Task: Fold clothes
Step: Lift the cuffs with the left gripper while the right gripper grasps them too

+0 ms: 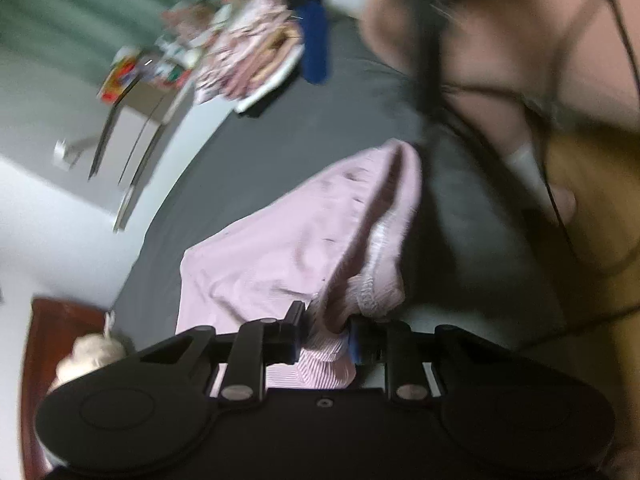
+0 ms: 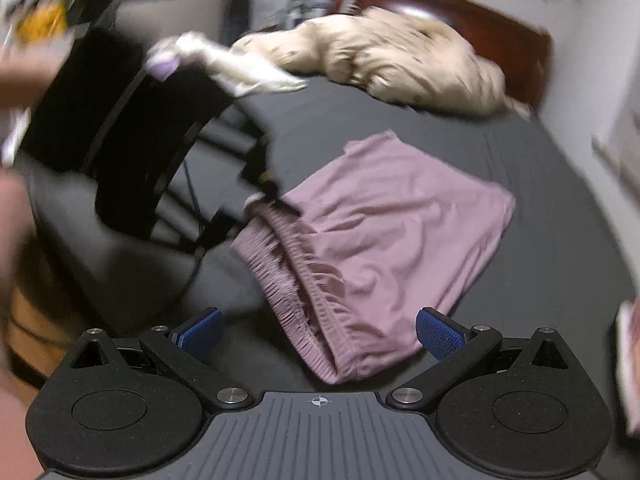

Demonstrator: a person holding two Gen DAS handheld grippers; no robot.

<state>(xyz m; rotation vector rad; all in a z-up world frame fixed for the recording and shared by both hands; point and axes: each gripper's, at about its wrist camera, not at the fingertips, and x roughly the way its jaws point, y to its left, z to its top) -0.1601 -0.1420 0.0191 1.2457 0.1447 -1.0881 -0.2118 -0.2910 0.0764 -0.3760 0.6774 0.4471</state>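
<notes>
The pink shorts (image 2: 384, 240) lie spread on the dark grey bed (image 2: 540, 184), roughly at its middle, with the gathered elastic waistband (image 2: 296, 280) turned toward the right hand-held gripper (image 2: 318, 334). That right hand-held gripper hangs just above the near end of the waistband with its two blue-padded fingers (image 2: 440, 336) spread wide, one on either side of the shorts' lower corner, and touching nothing that can be made out.

The left hand-held gripper (image 1: 324, 334) is pressed together on a bunched fold of the pink shorts (image 1: 304, 232) at the waistband edge; the cloth is pinched between its fingers and rises from the bed at that point. In the right wrist view the same left hand-held gripper (image 2: 264, 184) shows as a dark, blurred shape at the shorts' far waistband corner.

Beyond the shorts, at the head of the bed, a beige quilt (image 2: 400, 60) is heaped against a dark red headboard (image 2: 460, 12). In the left wrist view a pile of pink patterned clothes (image 1: 248, 60) sits at the bed's far edge from the shorts, beside a blue object (image 1: 316, 44) too blurred to identify.
</notes>
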